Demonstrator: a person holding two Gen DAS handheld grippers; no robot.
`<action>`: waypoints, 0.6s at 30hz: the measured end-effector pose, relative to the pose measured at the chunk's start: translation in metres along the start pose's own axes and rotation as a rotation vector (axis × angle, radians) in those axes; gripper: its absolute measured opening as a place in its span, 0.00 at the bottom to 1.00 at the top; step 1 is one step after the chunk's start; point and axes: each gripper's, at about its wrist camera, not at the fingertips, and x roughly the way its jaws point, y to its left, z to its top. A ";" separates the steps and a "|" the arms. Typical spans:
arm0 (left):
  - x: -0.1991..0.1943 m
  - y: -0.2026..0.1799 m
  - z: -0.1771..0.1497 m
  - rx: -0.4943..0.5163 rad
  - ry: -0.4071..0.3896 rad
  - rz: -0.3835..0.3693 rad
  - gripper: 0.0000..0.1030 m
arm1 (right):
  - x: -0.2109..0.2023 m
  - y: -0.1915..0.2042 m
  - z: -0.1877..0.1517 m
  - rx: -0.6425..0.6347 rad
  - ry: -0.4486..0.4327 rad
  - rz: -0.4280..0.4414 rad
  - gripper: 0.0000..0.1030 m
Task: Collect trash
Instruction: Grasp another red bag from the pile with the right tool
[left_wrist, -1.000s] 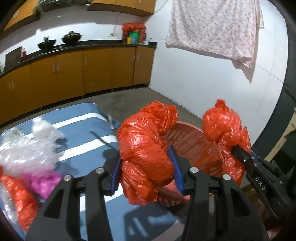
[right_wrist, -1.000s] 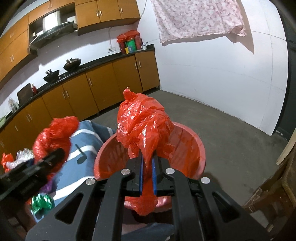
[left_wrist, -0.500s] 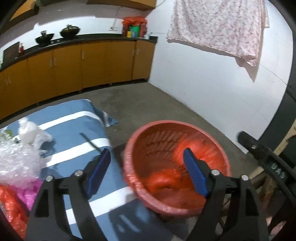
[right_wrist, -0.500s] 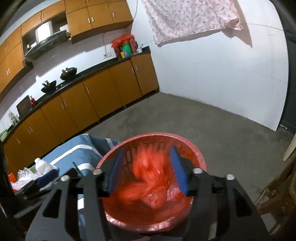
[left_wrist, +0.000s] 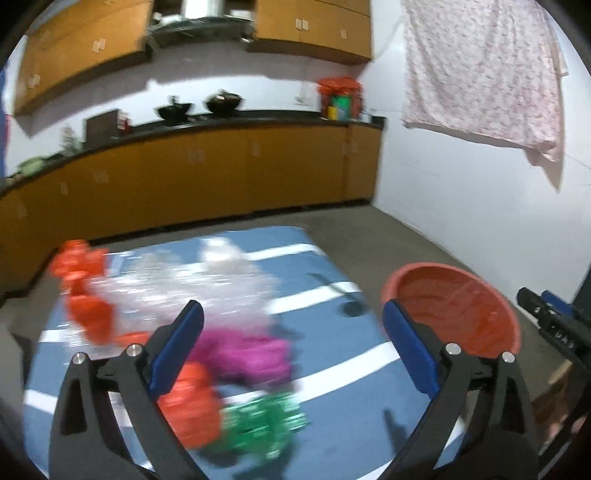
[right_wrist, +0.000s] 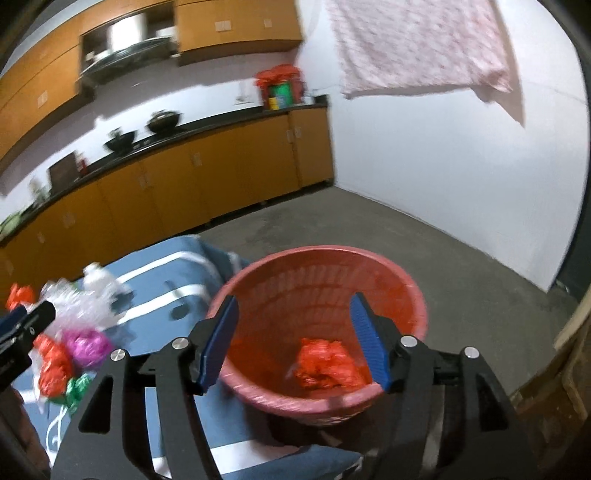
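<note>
A red plastic basket (right_wrist: 402, 288) stands on the floor beside a blue striped mat (left_wrist: 332, 376); crumpled red bags (right_wrist: 327, 363) lie in its bottom. My right gripper (right_wrist: 293, 343) is open and empty above the basket's near rim. My left gripper (left_wrist: 291, 350) is open and empty over the mat, above a trash pile: a magenta bag (left_wrist: 247, 354), a green wrapper (left_wrist: 264, 424), red bags (left_wrist: 192, 406) and clear plastic (left_wrist: 177, 288). The basket (left_wrist: 454, 306) shows at the right in the left wrist view. The pile (right_wrist: 70, 347) shows at the left in the right wrist view.
Orange kitchen cabinets (left_wrist: 184, 184) with a dark counter run along the back wall. A white wall with a hanging floral cloth (left_wrist: 484, 70) stands on the right. Bare concrete floor (right_wrist: 461, 266) lies beyond the basket. Wooden furniture (right_wrist: 554, 373) is at the right edge.
Both grippers opened and dropped their red bags into the basket. The left gripper then swung left over the trash pile on the mat; the right stays above the basket.
</note>
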 end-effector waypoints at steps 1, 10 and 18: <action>-0.006 0.008 -0.002 -0.005 -0.005 0.024 0.93 | -0.001 0.009 -0.002 -0.016 0.001 0.020 0.61; -0.043 0.115 -0.039 -0.098 0.032 0.275 0.93 | -0.004 0.097 -0.026 -0.111 0.073 0.213 0.61; -0.068 0.183 -0.065 -0.243 0.052 0.380 0.93 | -0.013 0.177 -0.041 -0.221 0.109 0.372 0.60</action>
